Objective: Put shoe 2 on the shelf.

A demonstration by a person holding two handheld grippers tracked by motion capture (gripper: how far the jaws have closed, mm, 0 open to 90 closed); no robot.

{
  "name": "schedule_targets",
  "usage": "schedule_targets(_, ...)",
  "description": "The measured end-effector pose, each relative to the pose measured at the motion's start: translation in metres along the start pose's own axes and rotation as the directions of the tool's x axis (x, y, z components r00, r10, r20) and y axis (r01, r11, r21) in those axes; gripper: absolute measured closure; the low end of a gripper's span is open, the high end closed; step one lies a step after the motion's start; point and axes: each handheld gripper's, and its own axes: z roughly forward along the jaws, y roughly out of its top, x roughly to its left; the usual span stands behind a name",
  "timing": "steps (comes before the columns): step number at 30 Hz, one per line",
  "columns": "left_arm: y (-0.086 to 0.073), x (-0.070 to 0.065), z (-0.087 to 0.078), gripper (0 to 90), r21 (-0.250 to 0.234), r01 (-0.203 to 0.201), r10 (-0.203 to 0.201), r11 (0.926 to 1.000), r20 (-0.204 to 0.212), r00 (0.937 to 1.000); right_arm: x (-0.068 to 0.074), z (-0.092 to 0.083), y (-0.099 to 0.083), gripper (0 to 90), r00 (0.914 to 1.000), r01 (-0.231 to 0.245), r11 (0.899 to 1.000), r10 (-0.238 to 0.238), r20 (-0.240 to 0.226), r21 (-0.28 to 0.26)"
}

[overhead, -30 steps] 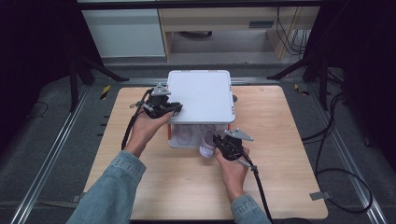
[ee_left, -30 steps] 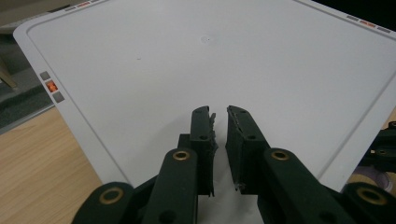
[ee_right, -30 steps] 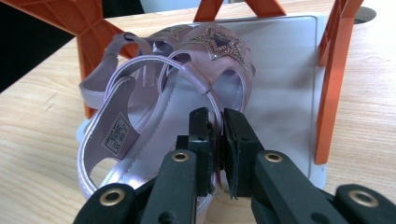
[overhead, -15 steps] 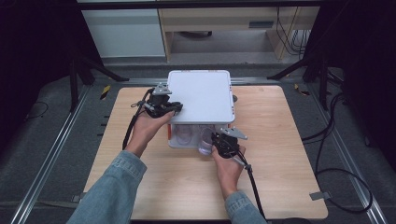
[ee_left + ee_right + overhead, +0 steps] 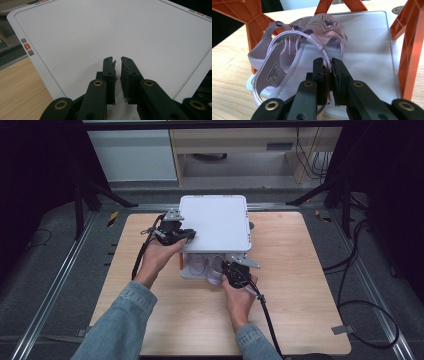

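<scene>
Showing pink sandal [image 5: 294, 62], star-studded upper, thin strap, label inside.

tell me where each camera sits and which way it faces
High view: above the person's side, looking forward and down on the table; both forearms show.
Left gripper view: rides the left tongs, facing across the white shelf top.
Right gripper view: rides the right tongs, shut on a pink sandal strap.
Shared: the shelf, in the high and left gripper views.

light: even, overhead | table [image 5: 300, 320]: bright | surround: dark, underexposed | shelf top [image 5: 125, 30]: near-white, mild glare | blur: near jaws soft | shadows: faint
</scene>
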Motion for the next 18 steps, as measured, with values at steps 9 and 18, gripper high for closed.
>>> schedule_targets(9, 0.0013, -0.0006, 0.0014, 81.0, 0.002, 0.002, -0.002, 1.0, -0.002, 1.0, -0.0036, 0.0042, -0.0007, 82.4, 0.9995, -0.03, 1.0, 0.03, -0.011, -0.007)
schedule_targets(18, 0.0017, -0.0006, 0.0017, 81.0, 0.004, 0.004, -0.004, 1.0, -0.002, 1.0, -0.0038, 0.0055, -0.0011, 82.4, 0.9996, -0.028, 1.0, 0.028, 0.008, -0.011)
